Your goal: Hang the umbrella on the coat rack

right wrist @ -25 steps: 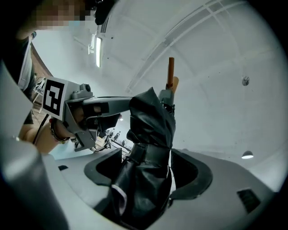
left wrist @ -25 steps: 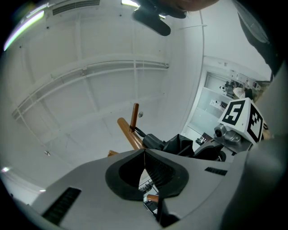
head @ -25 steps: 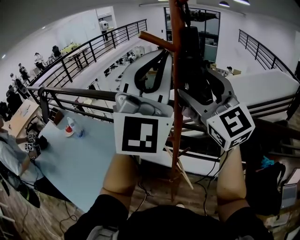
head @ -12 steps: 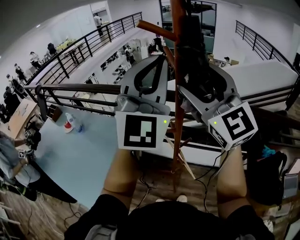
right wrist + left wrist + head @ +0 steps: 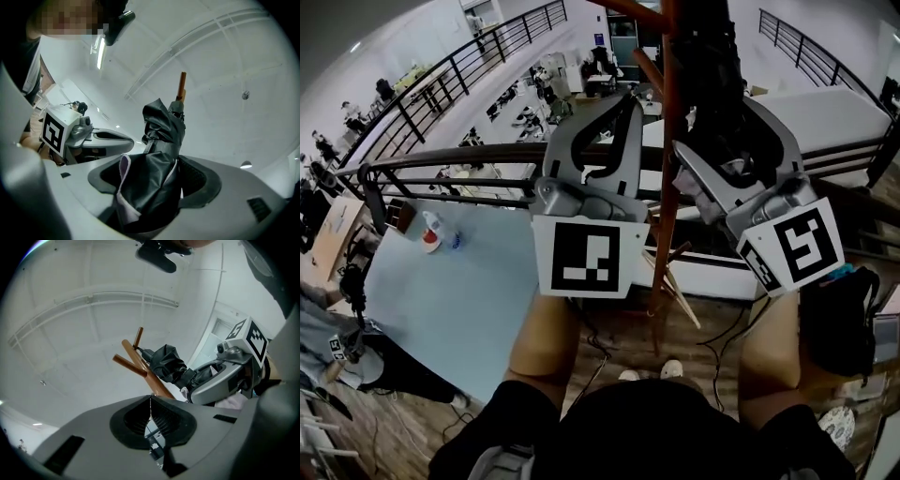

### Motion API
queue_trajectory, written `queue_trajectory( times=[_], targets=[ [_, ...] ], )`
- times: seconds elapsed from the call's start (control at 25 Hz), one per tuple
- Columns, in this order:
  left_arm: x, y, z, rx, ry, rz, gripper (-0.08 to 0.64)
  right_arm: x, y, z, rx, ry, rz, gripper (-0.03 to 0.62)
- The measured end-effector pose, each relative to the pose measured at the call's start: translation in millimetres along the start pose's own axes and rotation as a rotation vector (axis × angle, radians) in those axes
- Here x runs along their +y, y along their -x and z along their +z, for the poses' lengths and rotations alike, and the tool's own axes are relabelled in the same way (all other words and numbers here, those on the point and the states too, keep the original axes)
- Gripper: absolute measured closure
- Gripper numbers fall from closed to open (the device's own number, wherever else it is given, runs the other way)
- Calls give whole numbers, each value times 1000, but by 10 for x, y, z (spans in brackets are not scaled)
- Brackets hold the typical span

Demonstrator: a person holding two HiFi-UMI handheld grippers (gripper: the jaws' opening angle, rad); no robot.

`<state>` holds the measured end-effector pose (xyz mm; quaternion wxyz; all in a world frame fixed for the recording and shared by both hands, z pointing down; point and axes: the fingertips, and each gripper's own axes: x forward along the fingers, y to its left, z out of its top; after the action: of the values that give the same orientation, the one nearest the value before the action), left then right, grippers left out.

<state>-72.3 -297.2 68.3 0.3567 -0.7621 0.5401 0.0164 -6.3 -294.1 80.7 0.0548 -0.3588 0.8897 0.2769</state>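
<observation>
The right gripper (image 5: 154,180) was clamped on the folded black umbrella (image 5: 161,126), held high and close beside the pole of the coat rack (image 5: 664,187), while the left gripper (image 5: 151,401) had its jaws pressed together on nothing. Released too soon, the umbrella would likely drop — no view showed a strap or handle caught over a peg (image 5: 127,364). The rack's top was cut off in the head view, and the umbrella's hanging end was hidden.

A black railing (image 5: 441,167) curves across the upper left of the head view. Below it in the frame lies a pale blue table (image 5: 459,300), with a bottle (image 5: 430,232) near its upper left corner. A black bag (image 5: 839,319) sits at the right edge, and cables (image 5: 600,361) trail over the wooden floor (image 5: 403,441) at lower centre.
</observation>
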Motion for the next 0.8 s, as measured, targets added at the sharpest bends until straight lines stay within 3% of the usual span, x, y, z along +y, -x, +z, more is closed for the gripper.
queue_trajectory(
  times=[0.48,0.8],
  targets=[
    [-87,340,-261,-20,72,-78,546,258,308,82,-8,121,-136,265],
    [-438,447,-396,-22,203,-188,546,490,573,-391,135,108,-126,265]
  ],
)
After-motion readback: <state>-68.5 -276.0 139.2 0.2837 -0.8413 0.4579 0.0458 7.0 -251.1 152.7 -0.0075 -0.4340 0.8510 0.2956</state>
